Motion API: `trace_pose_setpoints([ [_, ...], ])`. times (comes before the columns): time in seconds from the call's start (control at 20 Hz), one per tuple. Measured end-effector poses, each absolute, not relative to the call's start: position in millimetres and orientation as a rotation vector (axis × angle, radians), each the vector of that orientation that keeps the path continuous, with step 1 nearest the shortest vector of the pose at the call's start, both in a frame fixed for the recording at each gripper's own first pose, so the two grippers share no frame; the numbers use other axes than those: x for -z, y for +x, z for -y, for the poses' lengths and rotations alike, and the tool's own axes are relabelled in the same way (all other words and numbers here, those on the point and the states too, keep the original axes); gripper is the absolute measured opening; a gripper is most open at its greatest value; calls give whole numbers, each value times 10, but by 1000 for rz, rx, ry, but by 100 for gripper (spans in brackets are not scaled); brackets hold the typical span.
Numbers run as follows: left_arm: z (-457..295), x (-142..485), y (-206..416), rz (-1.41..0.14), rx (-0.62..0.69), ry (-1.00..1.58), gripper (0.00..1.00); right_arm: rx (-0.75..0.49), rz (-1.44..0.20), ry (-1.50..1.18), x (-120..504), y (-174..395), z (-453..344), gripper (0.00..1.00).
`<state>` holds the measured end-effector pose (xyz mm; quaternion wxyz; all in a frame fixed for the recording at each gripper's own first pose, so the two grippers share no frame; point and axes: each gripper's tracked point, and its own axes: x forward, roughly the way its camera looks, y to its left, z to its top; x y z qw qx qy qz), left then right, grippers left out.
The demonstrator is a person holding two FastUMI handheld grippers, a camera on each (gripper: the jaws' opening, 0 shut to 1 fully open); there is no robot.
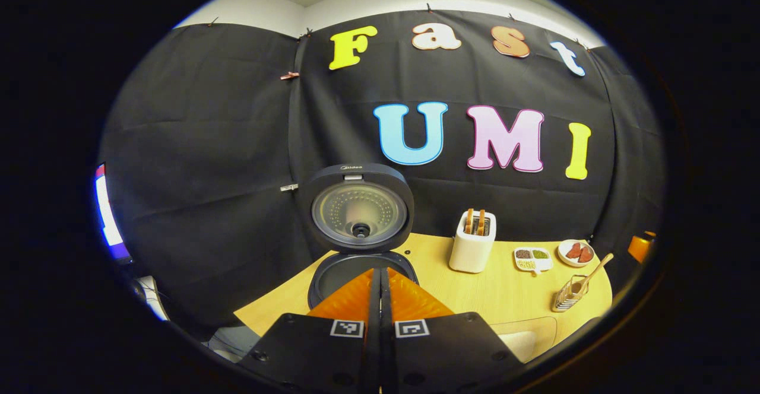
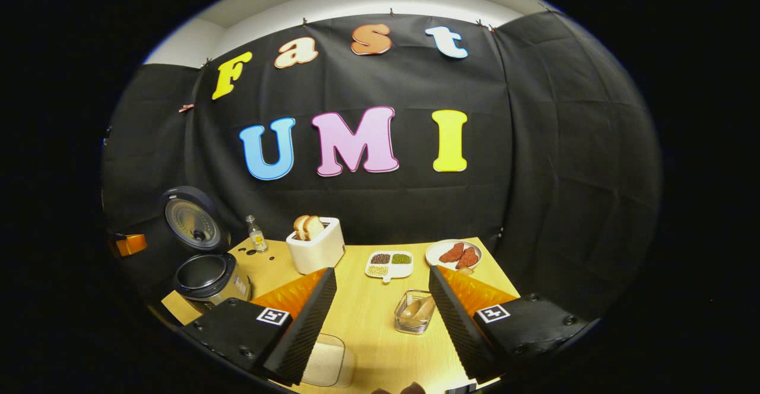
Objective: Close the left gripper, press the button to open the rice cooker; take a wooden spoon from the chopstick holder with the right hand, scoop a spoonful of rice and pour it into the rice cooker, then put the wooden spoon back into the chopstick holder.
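The dark rice cooker (image 1: 332, 275) stands open on the wooden table, its lid (image 1: 360, 210) raised upright. My left gripper (image 1: 380, 272) is shut with nothing in it, its tips just over the pot's near rim. The cooker (image 2: 205, 275) sits far left in the right gripper view. My right gripper (image 2: 382, 271) is open above the table. The clear chopstick holder (image 2: 414, 312) stands between its fingers and a little ahead, apart from both, with the wooden spoon (image 2: 415, 307) lying in it. The holder (image 1: 569, 296) and the leaning spoon (image 1: 594, 269) are at the far right.
A white toaster (image 2: 316, 244) with bread, a small bottle (image 2: 256, 235), a sectioned dish of grains (image 2: 389, 263) and a plate of red pieces (image 2: 454, 254) line the back of the table. A pale rounded container (image 2: 323, 359) sits at the near edge.
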<state>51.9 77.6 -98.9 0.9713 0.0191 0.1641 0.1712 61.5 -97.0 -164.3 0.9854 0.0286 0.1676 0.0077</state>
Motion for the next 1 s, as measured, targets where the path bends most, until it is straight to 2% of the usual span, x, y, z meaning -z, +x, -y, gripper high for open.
trace_pose_setpoints([
  [0.35, -525, 841, 185, -338, -443, 47, 5, -6, -399, 110, 2268, 1050, 1554, 98],
  [1.0, -27, 755, 133, -374, -391, 85, 8, 123, -525, 229, 3370, 1652, 2156, 98],
])
